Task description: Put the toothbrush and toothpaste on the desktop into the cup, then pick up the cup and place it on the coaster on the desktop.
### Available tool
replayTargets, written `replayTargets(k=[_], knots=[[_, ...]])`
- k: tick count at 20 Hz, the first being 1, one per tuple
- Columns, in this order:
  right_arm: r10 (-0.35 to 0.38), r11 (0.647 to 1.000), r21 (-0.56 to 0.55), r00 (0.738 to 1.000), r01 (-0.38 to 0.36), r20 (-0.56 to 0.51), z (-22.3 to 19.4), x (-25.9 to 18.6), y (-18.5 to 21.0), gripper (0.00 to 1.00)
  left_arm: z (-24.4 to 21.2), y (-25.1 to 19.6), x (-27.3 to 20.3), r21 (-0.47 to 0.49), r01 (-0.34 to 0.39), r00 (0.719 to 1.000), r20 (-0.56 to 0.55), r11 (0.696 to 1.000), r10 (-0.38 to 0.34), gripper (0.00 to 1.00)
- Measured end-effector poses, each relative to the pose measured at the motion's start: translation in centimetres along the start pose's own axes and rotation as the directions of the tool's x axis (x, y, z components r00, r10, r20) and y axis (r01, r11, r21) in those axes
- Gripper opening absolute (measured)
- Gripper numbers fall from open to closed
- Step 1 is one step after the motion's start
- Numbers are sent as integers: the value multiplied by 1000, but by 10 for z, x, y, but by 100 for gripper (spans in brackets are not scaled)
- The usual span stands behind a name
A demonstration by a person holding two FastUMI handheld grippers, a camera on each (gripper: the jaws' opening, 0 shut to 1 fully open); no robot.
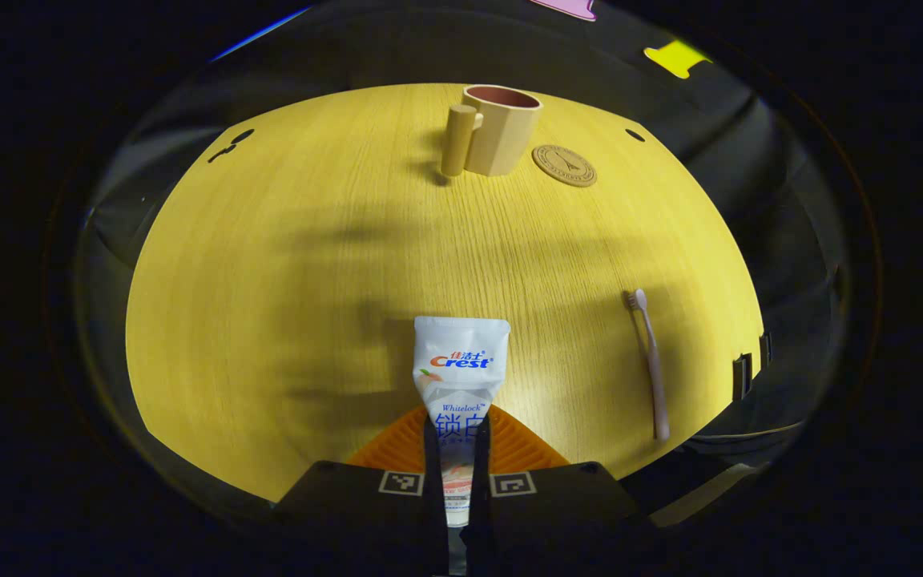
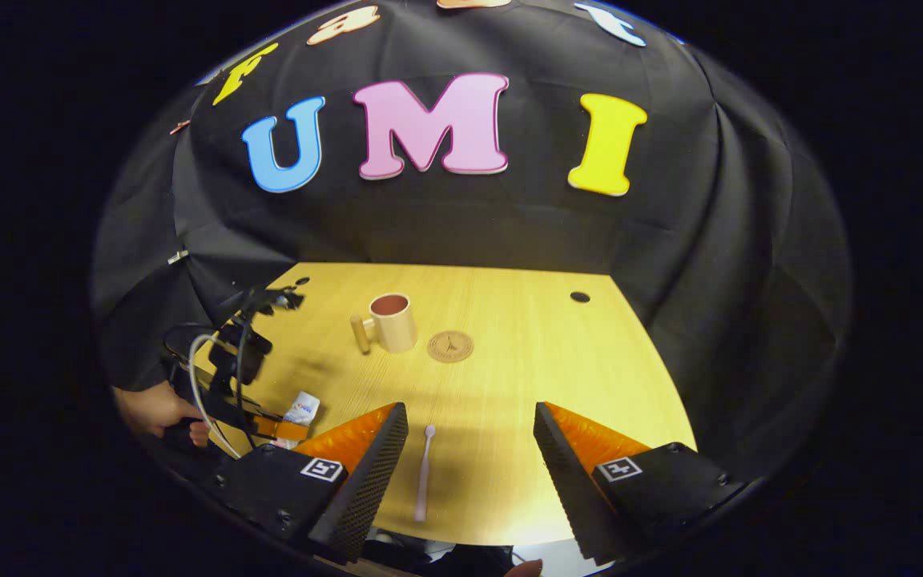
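Both left tongs (image 1: 458,449) on toothpaste (image 1: 460,377)

Yellow wood-grain desktop (image 1: 285,264). Beige cup (image 1: 501,132), reddish-brown inside. Tan coaster (image 1: 564,165), dark emblem. White toothpaste tube (image 1: 460,369), red-blue lettering. Pale pink toothbrush (image 1: 652,369).

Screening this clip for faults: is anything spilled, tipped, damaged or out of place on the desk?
Nothing stands out. The cup stands upright beside the coaster, the toothbrush lies flat on the desktop, and the toothpaste is clamped in the left gripper. The right gripper is open.
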State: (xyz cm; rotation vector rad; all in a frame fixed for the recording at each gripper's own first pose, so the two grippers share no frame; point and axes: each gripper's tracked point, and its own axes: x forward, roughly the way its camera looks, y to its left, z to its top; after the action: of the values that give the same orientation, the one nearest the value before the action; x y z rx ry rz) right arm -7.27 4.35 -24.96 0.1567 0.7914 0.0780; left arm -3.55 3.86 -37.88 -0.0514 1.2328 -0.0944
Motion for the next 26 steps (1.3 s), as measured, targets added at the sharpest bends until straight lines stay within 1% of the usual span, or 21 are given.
replayTargets(k=[2,5,6,7,8,9,11,15,17,22,25,26], knots=[[12,1000,12,998,-12,-65,-21,11,8,98,-2,6,-12,-26,11,1000,19,1000,-11,16],[20,1000,6,986,-19,-166,-49,26,17,97,-6,18,-29,-49,18,999,44,999,-15,16],[16,1000,-2,981,-16,-195,-58,33,19,98,-7,23,-33,-52,18,999,49,998,-16,20],[14,1000,-11,976,-17,-219,-69,43,22,98,-9,28,-37,-57,17,998,56,998,-14,16],[7,1000,-20,969,-12,-247,-79,52,23,97,-10,33,-41,-61,19,998,60,998,-16,15],[3,1000,-20,961,-9,-278,-90,58,24,97,-11,38,-44,-67,21,998,64,998,-17,16],[5,1000,1,936,-5,-352,-113,72,30,97,-14,47,-48,-79,22,997,72,997,-16,15],[-16,1000,-11,894,12,-448,-144,94,32,96,-22,59,-52,-106,34,997,78,994,-26,16],[-19,1000,-18,878,12,-478,-153,101,37,95,-27,64,-53,-107,36,997,72,994,-29,15],[-22,1000,-24,832,11,-554,-168,112,48,87,-37,71,-55,-99,42,997,71,994,-35,15],[-17,1000,-12,821,12,-571,-171,113,48,78,-39,72,-54,-103,47,997,72,994,-40,15],[-21,1000,-5,820,23,-571,-170,114,46,84,-41,72,-54,-102,48,996,74,994,-41,15]])
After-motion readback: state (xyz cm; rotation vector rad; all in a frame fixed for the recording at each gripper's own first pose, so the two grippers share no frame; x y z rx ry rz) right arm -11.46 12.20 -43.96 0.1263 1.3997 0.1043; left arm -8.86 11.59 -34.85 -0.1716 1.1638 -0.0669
